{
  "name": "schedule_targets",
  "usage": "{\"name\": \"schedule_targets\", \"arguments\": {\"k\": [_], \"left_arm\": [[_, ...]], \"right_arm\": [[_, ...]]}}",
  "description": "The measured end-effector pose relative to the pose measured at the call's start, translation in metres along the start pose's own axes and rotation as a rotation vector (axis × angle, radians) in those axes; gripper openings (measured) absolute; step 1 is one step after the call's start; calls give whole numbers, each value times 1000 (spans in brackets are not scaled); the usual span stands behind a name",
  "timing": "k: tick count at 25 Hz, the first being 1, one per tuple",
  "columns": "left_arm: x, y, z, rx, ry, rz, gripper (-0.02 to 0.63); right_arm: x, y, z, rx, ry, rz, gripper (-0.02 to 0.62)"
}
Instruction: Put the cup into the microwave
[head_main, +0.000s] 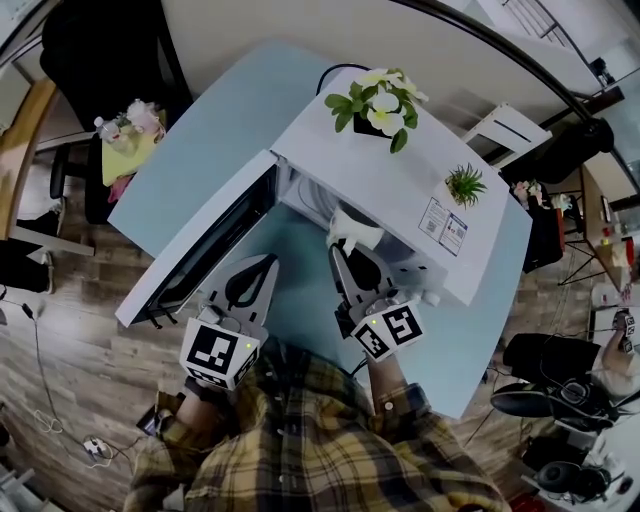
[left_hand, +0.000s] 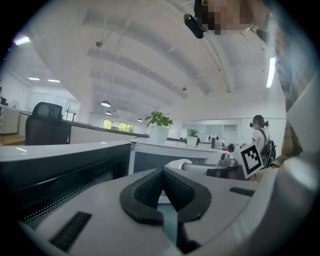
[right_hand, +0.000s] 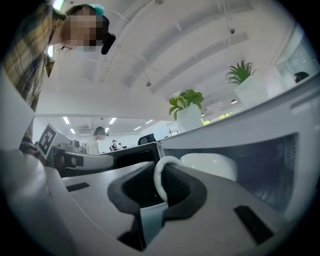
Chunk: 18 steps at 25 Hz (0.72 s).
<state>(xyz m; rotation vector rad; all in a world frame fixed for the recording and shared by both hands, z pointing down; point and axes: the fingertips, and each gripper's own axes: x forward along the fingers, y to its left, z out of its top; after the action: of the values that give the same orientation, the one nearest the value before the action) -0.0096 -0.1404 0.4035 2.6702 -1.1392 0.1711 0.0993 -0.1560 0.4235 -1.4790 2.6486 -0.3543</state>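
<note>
A white microwave stands on a light blue table, its door swung open to the left. My right gripper is shut on the handle of a white cup and holds it at the mouth of the oven. In the right gripper view the handle is pinched between the pads, with the cup's body just ahead and the cavity beyond. My left gripper hovers in front of the open door, jaws closed together on nothing.
Two potted plants sit on top of the microwave. A black office chair and a small stand with flowers are at the far left. A cluttered desk lies to the right. The table's front edge is close to my body.
</note>
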Motion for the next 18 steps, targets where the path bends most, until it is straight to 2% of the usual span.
{"name": "schedule_targets", "arguments": {"k": [18], "left_arm": [[4, 2, -15, -37, 7, 3, -8]], "right_arm": [[30, -14, -23, -134, -24, -25, 57]]}}
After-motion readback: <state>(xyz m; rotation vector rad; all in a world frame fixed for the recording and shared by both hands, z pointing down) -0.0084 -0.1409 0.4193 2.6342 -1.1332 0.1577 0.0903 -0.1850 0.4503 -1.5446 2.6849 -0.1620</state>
